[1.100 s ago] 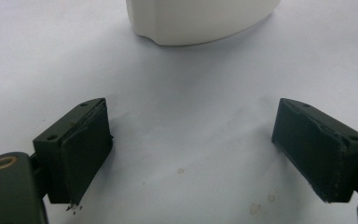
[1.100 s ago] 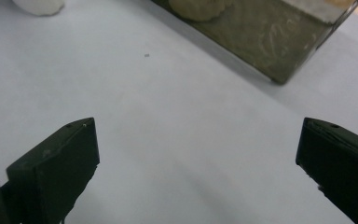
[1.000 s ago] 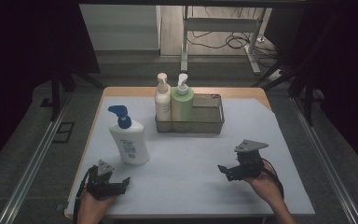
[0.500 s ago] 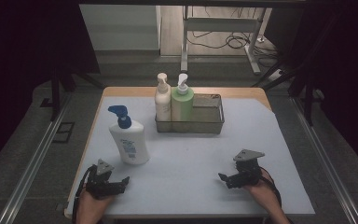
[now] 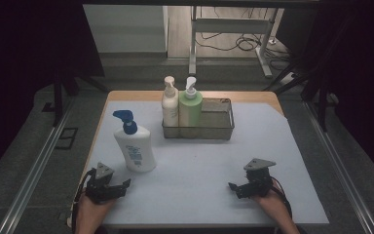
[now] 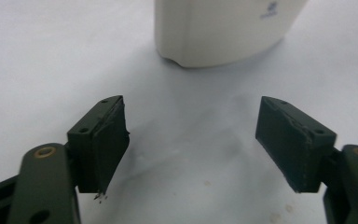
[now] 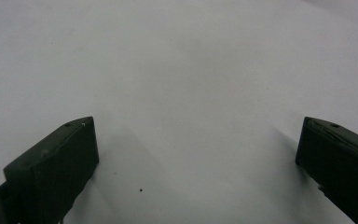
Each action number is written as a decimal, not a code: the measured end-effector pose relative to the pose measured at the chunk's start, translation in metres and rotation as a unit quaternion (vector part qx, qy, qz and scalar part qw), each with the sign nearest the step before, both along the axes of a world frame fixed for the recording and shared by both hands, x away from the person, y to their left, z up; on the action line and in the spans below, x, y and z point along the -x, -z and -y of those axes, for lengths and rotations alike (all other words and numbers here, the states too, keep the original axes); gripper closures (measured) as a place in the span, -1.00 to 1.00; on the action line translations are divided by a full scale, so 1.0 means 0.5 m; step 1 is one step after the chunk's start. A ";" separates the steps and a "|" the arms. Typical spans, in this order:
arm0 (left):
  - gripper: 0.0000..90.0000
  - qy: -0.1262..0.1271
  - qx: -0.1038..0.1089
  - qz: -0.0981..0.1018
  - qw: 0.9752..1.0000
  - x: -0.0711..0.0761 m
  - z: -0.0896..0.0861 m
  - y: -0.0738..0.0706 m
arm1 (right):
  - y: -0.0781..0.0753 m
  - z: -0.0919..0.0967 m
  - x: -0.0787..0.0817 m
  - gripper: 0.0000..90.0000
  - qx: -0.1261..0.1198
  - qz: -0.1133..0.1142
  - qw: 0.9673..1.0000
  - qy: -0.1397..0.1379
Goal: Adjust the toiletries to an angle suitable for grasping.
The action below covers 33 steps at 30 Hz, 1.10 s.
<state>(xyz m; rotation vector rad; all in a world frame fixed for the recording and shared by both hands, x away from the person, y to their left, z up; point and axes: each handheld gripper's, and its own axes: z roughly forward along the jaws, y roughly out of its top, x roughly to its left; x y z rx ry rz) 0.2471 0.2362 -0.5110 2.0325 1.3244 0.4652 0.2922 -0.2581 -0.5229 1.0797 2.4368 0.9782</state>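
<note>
3 pump bottles: cream one (image 5: 170, 102) + green one (image 5: 190, 104) upright in wire basket (image 5: 224, 127) at far edge, white w/ blue pump (image 5: 135, 145) standing free. My left claw (image 5: 125, 184) wide, just beside it. Right claw (image 5: 233, 186) wide, bare mat (image 5: 195, 170) around, near front edge.

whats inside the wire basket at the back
Two pump bottles stand at the left end of the wire basket: a cream bottle and, to its right, a green bottle. The rest looks empty. The mesh partly veils the bottles' bases.
</note>
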 end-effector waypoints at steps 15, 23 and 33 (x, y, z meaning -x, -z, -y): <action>0.57 0.008 -0.004 -0.005 1.000 -0.064 -0.019 -0.019 | 0.000 0.001 -0.001 -1.00 0.000 0.001 1.000 0.000; 0.98 0.005 0.009 -0.006 1.000 -0.108 -0.028 -0.015 | 0.000 0.001 0.000 -1.00 -0.001 0.000 1.000 0.000; 0.98 0.027 0.046 0.007 0.999 -0.150 -0.028 -0.021 | 0.000 0.001 0.000 -1.00 -0.001 0.000 1.000 0.000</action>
